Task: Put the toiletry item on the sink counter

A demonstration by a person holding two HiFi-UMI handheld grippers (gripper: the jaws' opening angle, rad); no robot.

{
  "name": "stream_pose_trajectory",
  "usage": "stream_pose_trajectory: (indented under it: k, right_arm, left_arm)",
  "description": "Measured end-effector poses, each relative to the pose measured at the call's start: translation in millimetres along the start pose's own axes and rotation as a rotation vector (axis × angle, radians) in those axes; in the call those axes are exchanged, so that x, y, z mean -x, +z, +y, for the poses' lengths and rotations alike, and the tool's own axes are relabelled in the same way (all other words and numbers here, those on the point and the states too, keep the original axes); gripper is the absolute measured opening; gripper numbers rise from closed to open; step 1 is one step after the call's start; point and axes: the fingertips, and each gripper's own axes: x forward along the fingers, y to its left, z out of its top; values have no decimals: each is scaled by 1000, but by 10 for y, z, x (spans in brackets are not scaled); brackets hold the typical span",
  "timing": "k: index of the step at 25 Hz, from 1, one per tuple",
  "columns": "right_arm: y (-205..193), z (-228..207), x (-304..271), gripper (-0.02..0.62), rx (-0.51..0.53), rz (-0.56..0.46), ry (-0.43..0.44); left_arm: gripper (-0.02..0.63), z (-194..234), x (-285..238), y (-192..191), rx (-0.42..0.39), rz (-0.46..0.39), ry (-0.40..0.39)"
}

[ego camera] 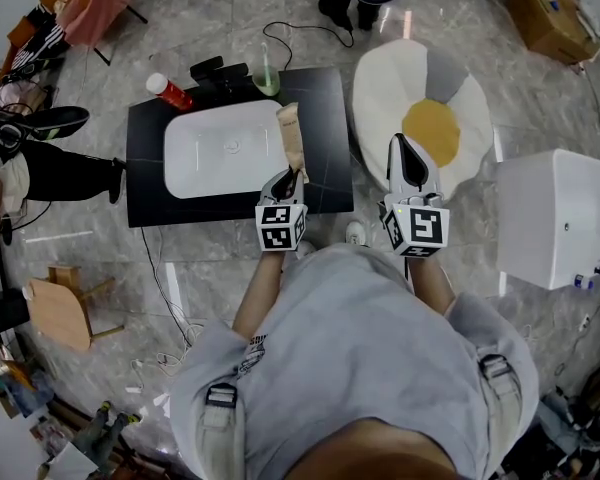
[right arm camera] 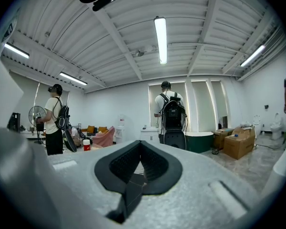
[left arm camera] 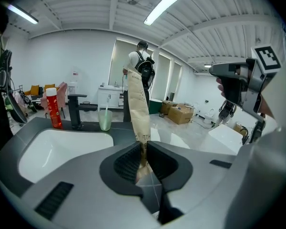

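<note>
Left gripper (ego camera: pixel 289 181) pinches a tube (ego camera: pixel 292 140); right gripper (ego camera: pixel 408 160) closed, held alongside

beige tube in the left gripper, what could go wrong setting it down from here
1. The left gripper pinches the beige tube only at its lower end, with most of the tube standing tall above the jaws, so it may topple on release.
2. The white basin lies right beside the tube, which could slide in instead of resting on the black counter.
3. Carried further back, the tube might knock the green cup.
</note>
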Motion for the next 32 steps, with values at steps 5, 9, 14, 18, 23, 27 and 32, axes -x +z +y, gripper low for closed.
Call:
stream_pose_trajectory:
  k: [5,9,14,18,23,27,32]
  right_arm:
    - [6,-26,-4,5,13,-9,10]
    - [6,-34,12,5,8,-6,3]
    - [-13,-43,28,5,4,3,-2]
    - [-14,-53,33,5,4,5,-3]
    - [-36,-55,43,5,0,15,-11]
    - [-40,-57,49,5,1,20,-11]
    - [-42,-73,50,5,1,24,-17]
  left_arm:
    - [41,13,-70,-67,9,24,-1]
    - [41,27,-118,-127,13,43,0]
    - [41,26,-182,-225,10,73,-2]
    - [41,37,-237,-299,19,95,-1]
    - [41,51,-306,-389,19,122,-3]
    - [41,74,-363,-435,22,138,-1]
    - [41,105,-427,-486,24,161,2]
